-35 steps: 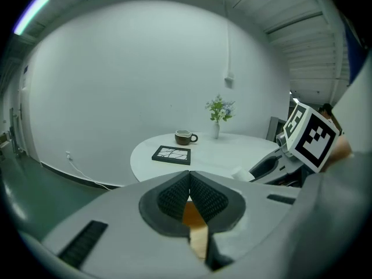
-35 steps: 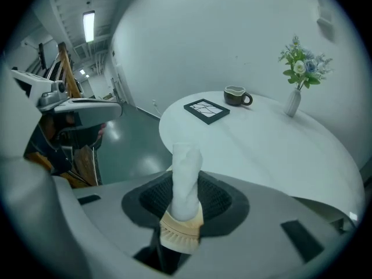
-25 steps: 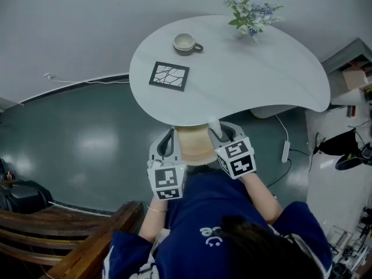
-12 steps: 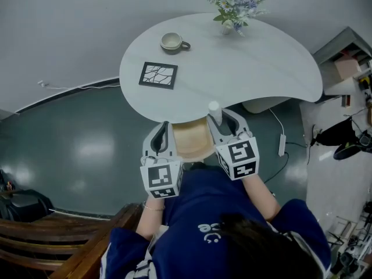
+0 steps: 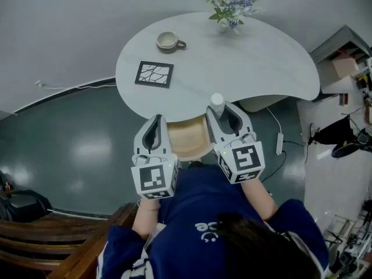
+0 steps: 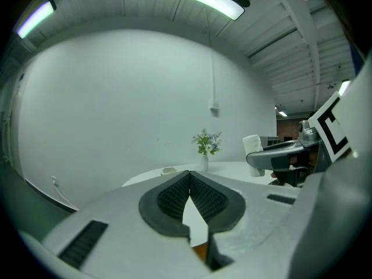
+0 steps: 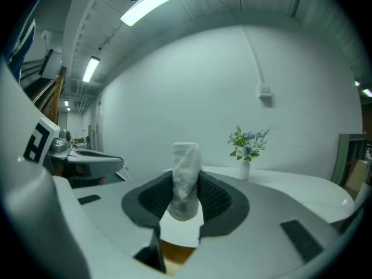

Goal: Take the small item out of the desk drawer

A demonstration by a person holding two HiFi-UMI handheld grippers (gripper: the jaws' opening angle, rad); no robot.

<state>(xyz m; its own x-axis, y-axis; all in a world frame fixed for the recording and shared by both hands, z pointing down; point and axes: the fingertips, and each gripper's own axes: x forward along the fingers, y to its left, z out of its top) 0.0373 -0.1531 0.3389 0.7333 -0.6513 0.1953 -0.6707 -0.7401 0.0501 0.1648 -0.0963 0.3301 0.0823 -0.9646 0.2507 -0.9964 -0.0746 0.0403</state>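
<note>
A small white rolled cloth (image 7: pixel 186 170) stands upright between the pads of my right gripper (image 7: pixel 186 185), which is shut on it. In the head view the right gripper (image 5: pixel 220 113) holds the roll (image 5: pixel 217 102) over the near edge of the white table (image 5: pixel 256 68), just right of the open wooden drawer (image 5: pixel 187 139). My left gripper (image 5: pixel 155 121) hovers at the drawer's left side. Its pads meet at the tips with nothing between them, so the left gripper (image 6: pixel 189 176) is shut. From the left gripper view, the roll (image 6: pixel 253 146) shows at the right.
On the table stand a mug (image 5: pixel 167 40), a black-and-white patterned square (image 5: pixel 154 74) and a vase of flowers (image 5: pixel 231 7). A wooden chair (image 5: pixel 64 237) is at the lower left. A white power strip (image 5: pixel 279 144) with its cable lies on the dark floor at the right.
The right gripper has lifted the roll from the drawer up to the table's edge. The left gripper has also risen a little beside the drawer.
</note>
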